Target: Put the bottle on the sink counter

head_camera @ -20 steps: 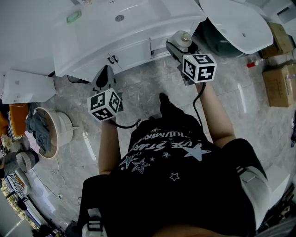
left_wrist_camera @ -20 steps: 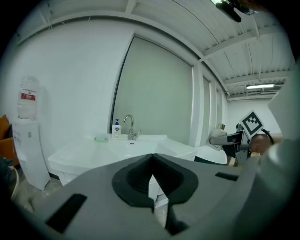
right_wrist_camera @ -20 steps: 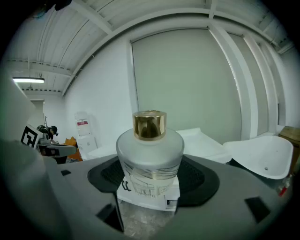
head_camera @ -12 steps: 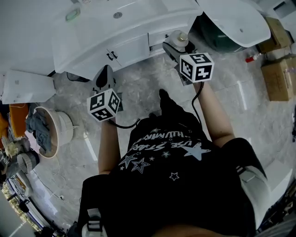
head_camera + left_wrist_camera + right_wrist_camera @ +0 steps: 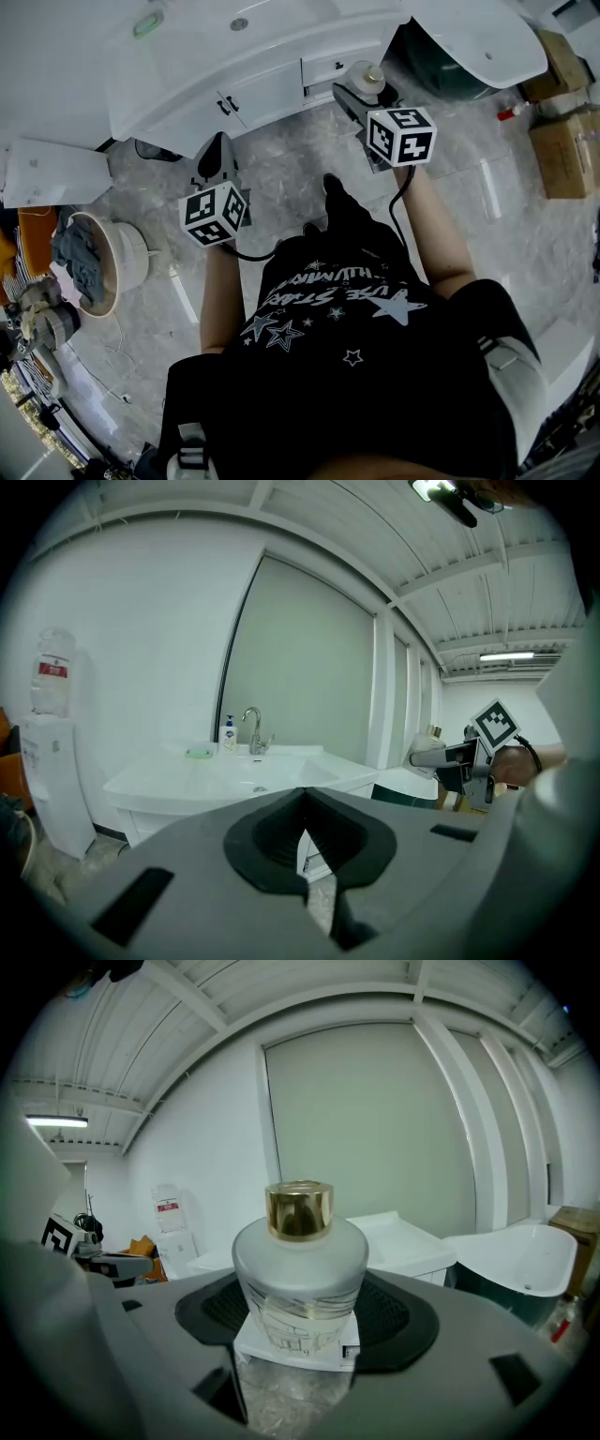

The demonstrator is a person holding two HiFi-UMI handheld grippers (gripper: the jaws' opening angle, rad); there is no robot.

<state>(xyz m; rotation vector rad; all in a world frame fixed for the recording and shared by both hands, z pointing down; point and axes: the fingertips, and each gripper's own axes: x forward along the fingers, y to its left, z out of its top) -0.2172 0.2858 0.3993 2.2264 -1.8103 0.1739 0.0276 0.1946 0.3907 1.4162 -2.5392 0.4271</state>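
A frosted white bottle (image 5: 300, 1274) with a gold cap stands upright between the jaws of my right gripper (image 5: 302, 1335), which is shut on its wide body. In the head view the bottle (image 5: 366, 75) hangs in my right gripper (image 5: 362, 92) over the floor, just in front of the white sink counter (image 5: 187, 75) at its right end. My left gripper (image 5: 214, 157) is held lower left, near the cabinet doors. Its jaws meet with nothing between them, as the left gripper (image 5: 304, 860) view shows. The counter top (image 5: 216, 778) lies beyond it.
A faucet (image 5: 253, 731), a soap bottle (image 5: 229, 733) and a green soap dish (image 5: 147, 23) are on the counter. A white bathtub (image 5: 478, 37) stands to the right, cardboard boxes (image 5: 562, 159) beyond it. A basin with cloth (image 5: 98, 267) sits on the floor at left.
The right gripper with the bottle has drifted slightly left, closer to the counter's end. The left gripper has hardly moved.
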